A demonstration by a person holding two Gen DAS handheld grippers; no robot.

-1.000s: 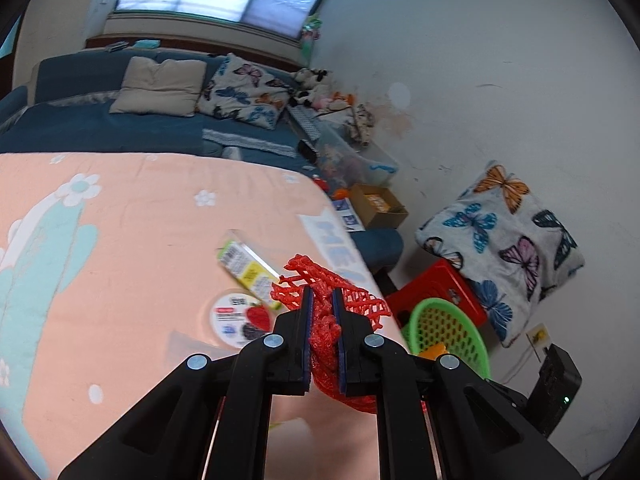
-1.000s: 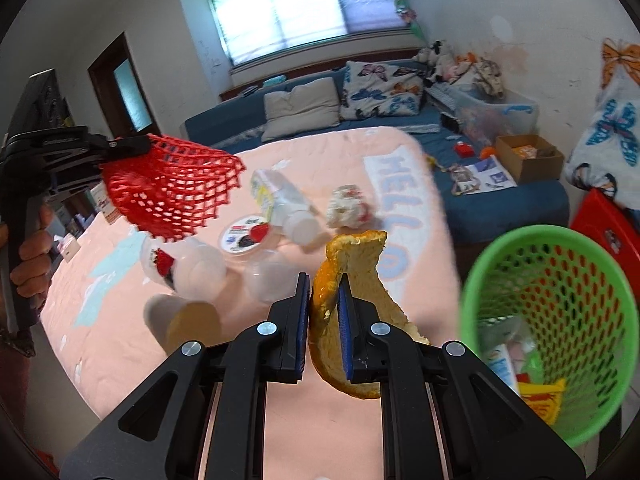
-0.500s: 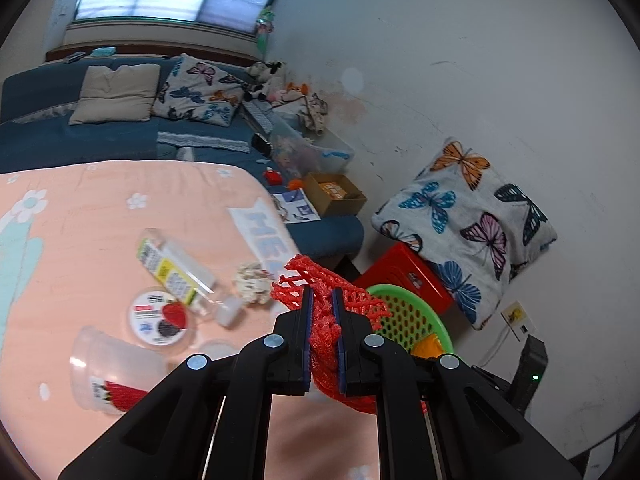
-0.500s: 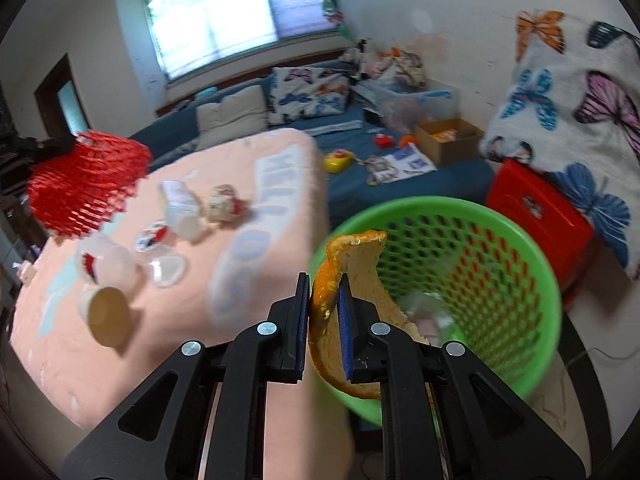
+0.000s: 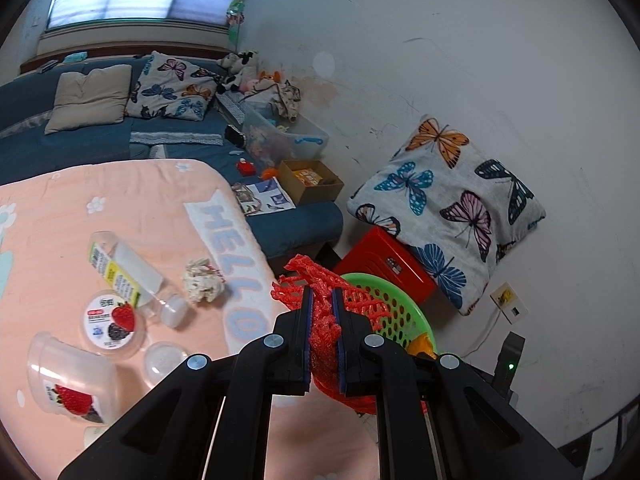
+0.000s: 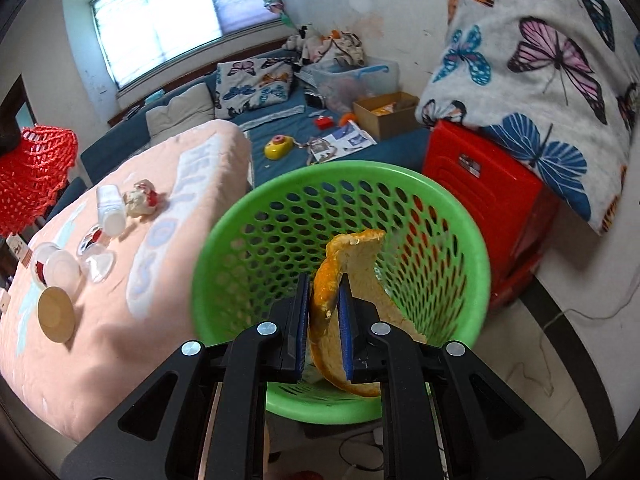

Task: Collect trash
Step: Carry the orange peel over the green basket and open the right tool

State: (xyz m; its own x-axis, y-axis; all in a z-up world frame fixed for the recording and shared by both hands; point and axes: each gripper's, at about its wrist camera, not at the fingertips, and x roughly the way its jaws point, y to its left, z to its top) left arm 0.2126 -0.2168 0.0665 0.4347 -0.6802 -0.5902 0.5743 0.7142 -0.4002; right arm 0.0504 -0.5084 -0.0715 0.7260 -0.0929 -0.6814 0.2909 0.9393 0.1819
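Pink blanket (image 6: pixel 120 312) beside me, cups and bottle left on it. Green basket (image 6: pixel 476 264) just off its edge, on floor. My right gripper (image 6: pixel 324 312) over basket mouth, jaws clenched on orange peel (image 6: pixel 360 256); peel hangs inside rim. I judge: let go here, centred, clear of wall. My left gripper (image 5: pixel 321 328) clamps red foam net (image 5: pixel 304 276) beside basket (image 5: pixel 412 312); I bring it over opening before letting go.

peel (image 6: pixel 352 276): orange, curved, upright over green basket (image 6: pixel 276 196)
net (image 5: pixel 320 300): red foam mesh, crumpled, near basket rim
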